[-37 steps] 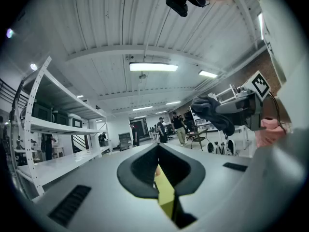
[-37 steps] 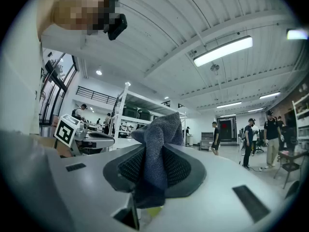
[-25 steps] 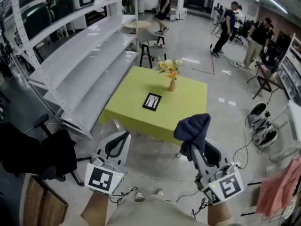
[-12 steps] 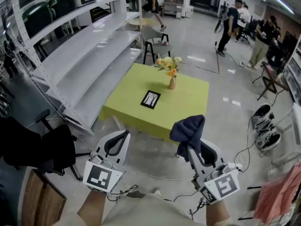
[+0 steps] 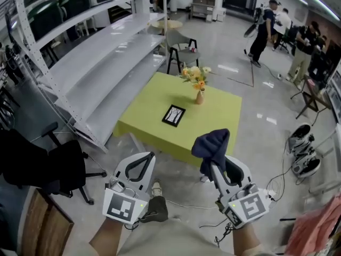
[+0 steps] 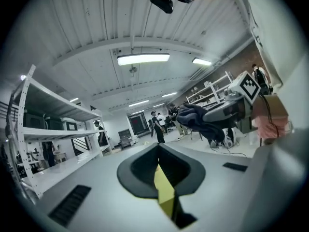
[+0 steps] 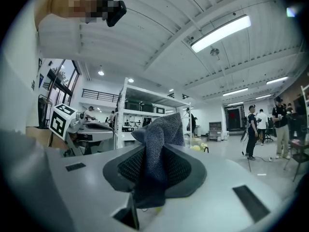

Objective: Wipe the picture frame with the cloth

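Note:
The picture frame (image 5: 173, 115), black-edged with a pale picture, lies flat on the yellow-green table (image 5: 218, 119), well ahead of both grippers. My right gripper (image 5: 214, 160) is shut on a dark blue cloth (image 5: 212, 144), which sticks up past the jaws in a bunch. In the right gripper view the cloth (image 7: 159, 134) fills the slit between the jaws of that gripper (image 7: 155, 154). My left gripper (image 5: 144, 160) is held low at the left, its jaws together with nothing in them; in its own view this gripper (image 6: 159, 151) shows only a thin slit.
A small vase of flowers (image 5: 198, 85) stands behind the frame on the table. White metal shelving (image 5: 101, 63) runs along the left. A black chair (image 5: 184, 55) stands beyond the table, an office chair (image 5: 50, 167) at my near left. People (image 5: 264, 28) stand at the far right. Cables lie on the floor.
The table has come slightly nearer in the head view and a foot now shows between the grippers. Both grippers keep their hold and pose.

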